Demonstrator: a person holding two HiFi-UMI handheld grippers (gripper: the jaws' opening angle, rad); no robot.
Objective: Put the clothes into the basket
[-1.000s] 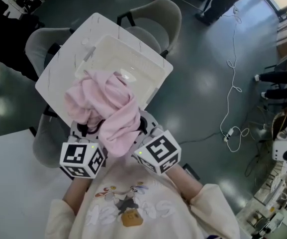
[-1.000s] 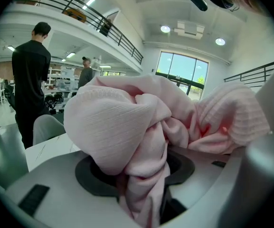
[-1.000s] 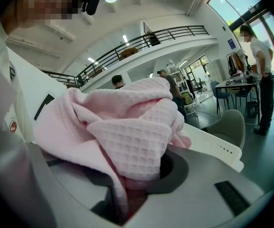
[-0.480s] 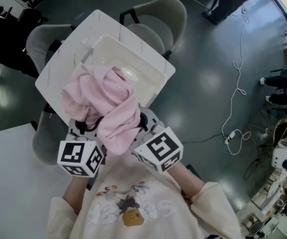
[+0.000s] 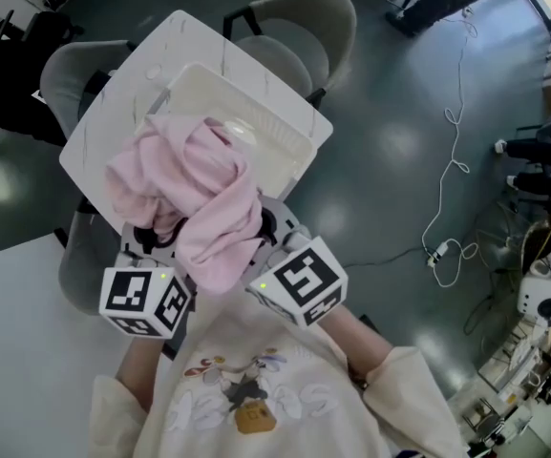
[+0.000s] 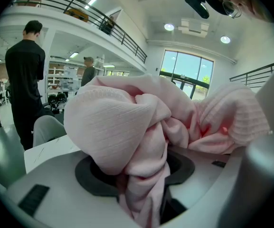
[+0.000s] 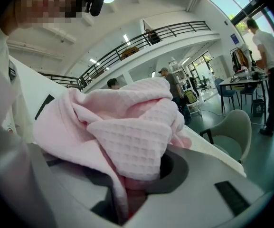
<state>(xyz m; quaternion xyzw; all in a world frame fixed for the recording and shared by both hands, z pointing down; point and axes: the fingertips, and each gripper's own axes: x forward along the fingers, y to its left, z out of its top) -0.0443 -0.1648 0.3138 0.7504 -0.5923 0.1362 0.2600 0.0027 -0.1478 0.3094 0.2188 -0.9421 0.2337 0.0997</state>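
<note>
Table (image 5: 94, 136) bears the basket (image 5: 280, 132); cloth (image 5: 199, 194) is clamped by left gripper (image 6: 137, 177) and right gripper (image 7: 129, 186). Hanging folds could be snagged on the rim if released early.

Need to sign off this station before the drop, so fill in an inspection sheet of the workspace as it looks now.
Surface: white table, bare around the basket.
Job's things: white basket stands on the table; pink garment is bunched up and held over the basket's near side.
Clutter: nothing seen on the table.
Grippers: left gripper and right gripper are each shut on the pink garment.
Cables: white cable snakes across the floor at right.
Surroundings: grey chairs around the table; second white table at lower left; people standing further off.
</note>
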